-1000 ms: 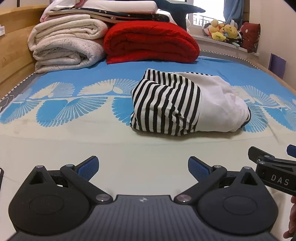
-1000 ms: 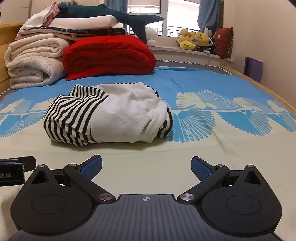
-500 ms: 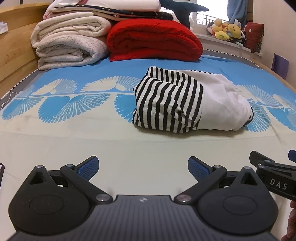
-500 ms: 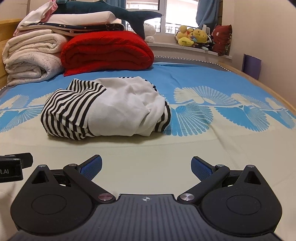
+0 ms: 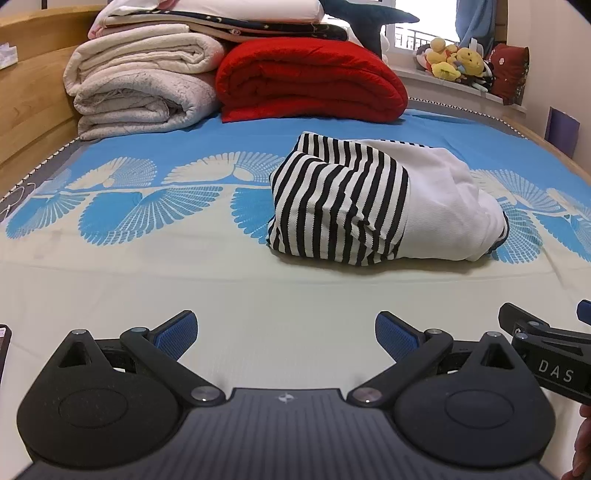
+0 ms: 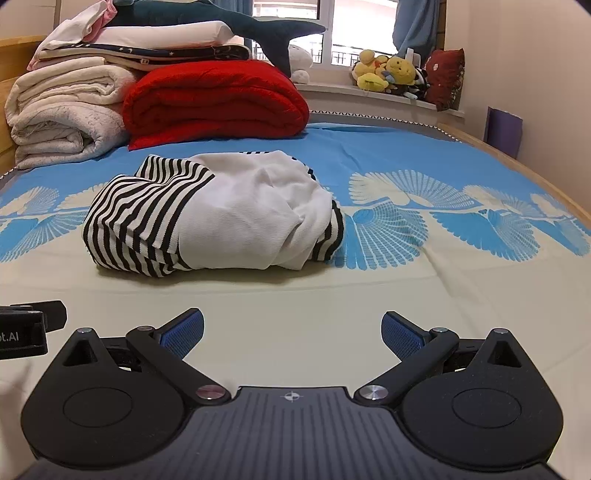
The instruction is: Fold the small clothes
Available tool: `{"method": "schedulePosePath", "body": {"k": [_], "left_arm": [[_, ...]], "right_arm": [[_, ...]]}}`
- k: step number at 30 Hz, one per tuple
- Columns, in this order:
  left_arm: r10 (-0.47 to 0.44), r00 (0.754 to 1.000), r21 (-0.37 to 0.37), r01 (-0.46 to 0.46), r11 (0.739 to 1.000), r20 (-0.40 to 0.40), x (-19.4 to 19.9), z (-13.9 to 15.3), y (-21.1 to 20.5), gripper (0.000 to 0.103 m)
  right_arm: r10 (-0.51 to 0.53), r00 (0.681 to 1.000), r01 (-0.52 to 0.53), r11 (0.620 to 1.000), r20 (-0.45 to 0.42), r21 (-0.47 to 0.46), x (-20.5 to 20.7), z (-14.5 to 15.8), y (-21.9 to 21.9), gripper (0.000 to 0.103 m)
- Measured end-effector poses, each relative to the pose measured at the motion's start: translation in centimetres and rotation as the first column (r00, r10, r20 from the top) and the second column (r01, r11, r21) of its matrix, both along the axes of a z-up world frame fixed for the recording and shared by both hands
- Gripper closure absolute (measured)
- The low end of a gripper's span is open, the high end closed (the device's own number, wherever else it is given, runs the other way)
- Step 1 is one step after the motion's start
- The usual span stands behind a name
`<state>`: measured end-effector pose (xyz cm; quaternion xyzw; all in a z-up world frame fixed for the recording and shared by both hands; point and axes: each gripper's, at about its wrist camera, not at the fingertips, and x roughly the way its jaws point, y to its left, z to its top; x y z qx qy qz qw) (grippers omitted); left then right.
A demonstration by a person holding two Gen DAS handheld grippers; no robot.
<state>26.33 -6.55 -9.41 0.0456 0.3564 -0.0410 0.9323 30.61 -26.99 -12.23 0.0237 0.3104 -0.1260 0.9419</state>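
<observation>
A small white garment with black-and-white striped sleeves (image 5: 373, 206) lies bunched in a compact heap on the bed, ahead and slightly right in the left wrist view. In the right wrist view the garment (image 6: 218, 218) lies ahead and to the left. My left gripper (image 5: 286, 338) is open and empty, low over the cream part of the sheet, short of the garment. My right gripper (image 6: 291, 338) is open and empty too, also short of the garment. Its side shows at the right edge of the left wrist view (image 5: 546, 358).
A folded red blanket (image 5: 310, 81) and stacked cream quilts (image 5: 144, 88) lie at the head of the bed, with a plush shark (image 6: 221, 26) on top. Soft toys (image 6: 391, 74) sit on the windowsill. A wooden bed rail (image 6: 517, 166) runs along the right.
Both grippers have dropped and tilted slightly, so the garment sits a little lower and closer in both views. Both stay open. The garment has not moved.
</observation>
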Motion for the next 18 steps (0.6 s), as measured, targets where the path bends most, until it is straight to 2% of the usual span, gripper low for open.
{"method": "schedulePosePath", "body": {"k": [18], "left_arm": [[-0.007,1.000,0.005,0.007,1.000,-0.001,-0.06,-0.07,-0.23,0.000]], "right_arm": [[0.017,1.000,-0.017,1.000,-0.010,-0.003,0.08,-0.30,0.32,0.002]]}}
